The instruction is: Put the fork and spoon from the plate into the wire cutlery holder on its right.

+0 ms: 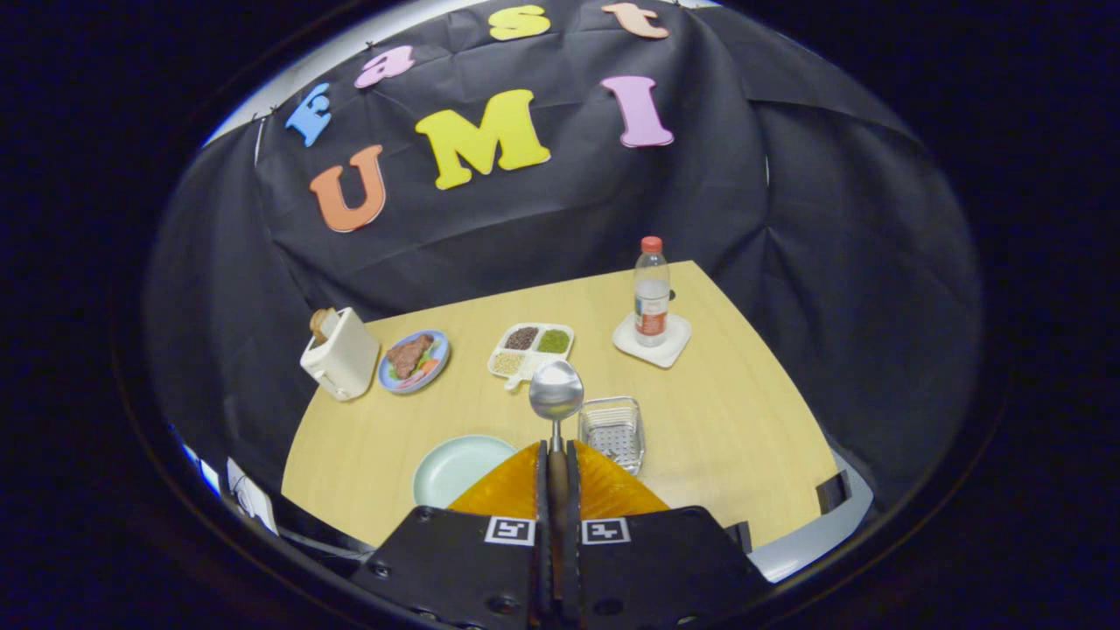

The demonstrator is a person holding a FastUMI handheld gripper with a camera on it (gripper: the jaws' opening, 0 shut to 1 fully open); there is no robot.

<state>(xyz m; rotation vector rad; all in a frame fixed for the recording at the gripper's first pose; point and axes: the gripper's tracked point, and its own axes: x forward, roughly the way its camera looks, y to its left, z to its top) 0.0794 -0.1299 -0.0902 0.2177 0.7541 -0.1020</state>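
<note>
1. Steel spoon [556,395] stands clamped by its handle between the fingers of the gripper [557,455], which are closed narrow on it; its bowl sticks out ahead of them, up in the air above the wooden table [717,411]
2. Wire cutlery holder [612,430] sits just to the right of the fingertips and below the spoon, with the pale green plate [459,465] to their left looking bare; I cannot tell where the fork is
3. Risk, as I judge it: the grip is far back on a thin handle, so the spoon could pivot or slip during the swing right, and strike the holder's rim instead of dropping inside
4. A light wire basket may slide or tip if nudged
5. Beyond stand a divided snack tray [531,348], a food plate [414,360], a toaster [341,354] and a water bottle [651,293] on a coaster [652,343], all well apart from the path; nothing blocks the holder
</note>
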